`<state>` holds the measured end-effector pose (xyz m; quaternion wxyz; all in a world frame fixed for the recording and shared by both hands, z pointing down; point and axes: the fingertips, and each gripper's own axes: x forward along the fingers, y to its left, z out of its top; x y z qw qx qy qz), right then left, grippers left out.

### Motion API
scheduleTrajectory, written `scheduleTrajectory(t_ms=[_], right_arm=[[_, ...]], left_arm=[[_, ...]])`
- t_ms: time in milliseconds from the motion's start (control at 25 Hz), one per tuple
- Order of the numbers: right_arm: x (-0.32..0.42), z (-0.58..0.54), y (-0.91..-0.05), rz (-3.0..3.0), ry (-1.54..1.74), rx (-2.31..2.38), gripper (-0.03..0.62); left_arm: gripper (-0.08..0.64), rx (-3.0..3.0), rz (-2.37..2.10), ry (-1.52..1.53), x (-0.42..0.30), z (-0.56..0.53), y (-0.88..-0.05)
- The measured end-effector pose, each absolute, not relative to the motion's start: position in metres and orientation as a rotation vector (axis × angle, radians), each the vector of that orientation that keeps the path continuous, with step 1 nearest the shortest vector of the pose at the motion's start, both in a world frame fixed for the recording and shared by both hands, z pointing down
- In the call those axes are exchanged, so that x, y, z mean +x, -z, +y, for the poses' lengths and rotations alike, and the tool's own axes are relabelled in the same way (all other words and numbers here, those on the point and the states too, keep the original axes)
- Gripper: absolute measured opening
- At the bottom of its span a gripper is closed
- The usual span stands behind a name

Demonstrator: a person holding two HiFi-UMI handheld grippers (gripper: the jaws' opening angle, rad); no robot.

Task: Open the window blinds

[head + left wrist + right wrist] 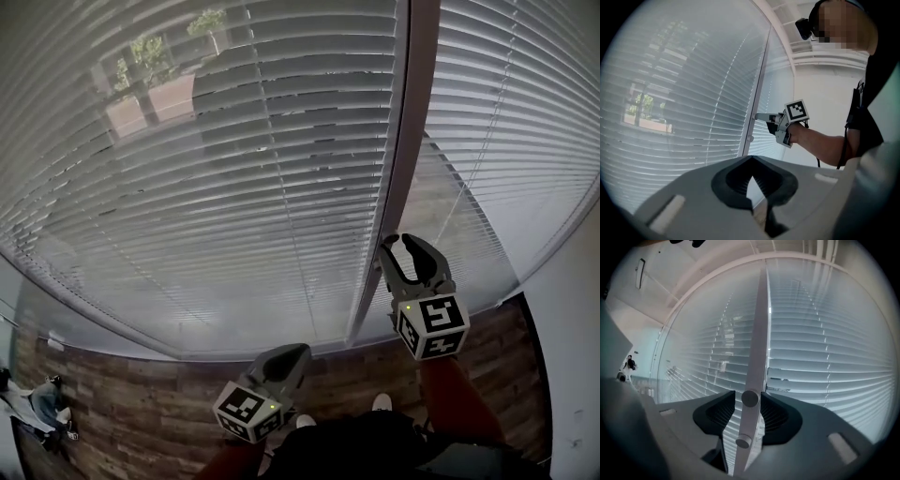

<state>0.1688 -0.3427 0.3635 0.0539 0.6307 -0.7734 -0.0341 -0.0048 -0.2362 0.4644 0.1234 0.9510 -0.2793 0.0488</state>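
Lowered blinds (pixel 234 169) fill the upper frame. At centre right, our right tongs (pixel 403 246) are spread either side of the window post (pixel 398 169), its knob (pixel 750 398) between them. At bottom centre, our left tongs (pixel 298 351) are pressed together, empty.

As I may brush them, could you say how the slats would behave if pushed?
The slats look thin and hang on cords, so they would probably flex and swing. A few by the post sit askew, so they likely bend easily.
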Motion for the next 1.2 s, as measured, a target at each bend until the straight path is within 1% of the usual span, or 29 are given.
scheduleTrajectory(t_ms=[120,240,320,720,1200], right_arm=[[0.166,-0.345,-0.349,-2.346,0.097,1.951,0.187],[0.164,-0.342,-0.353,-2.329,0.092,1.985,0.177],[0.169,-0.350,-0.361,-2.323,0.080,2.002,0.152],[0.178,-0.362,-0.372,-2.267,0.072,2.060,0.153],[0.171,-0.362,-0.364,-2.008,0.395,1.900,0.147]], left_arm=[[0.002,2.773,-0.823,-0.131,-0.009,-0.239,-0.450],[0.002,2.773,-0.844,-0.132,-0.019,-0.240,-0.453],[0.002,2.767,-0.846,-0.128,-0.018,-0.247,-0.460],[0.002,2.762,-0.835,-0.119,-0.009,-0.255,-0.471],[0.002,2.755,-0.837,-0.126,-0.012,-0.254,-0.469]])
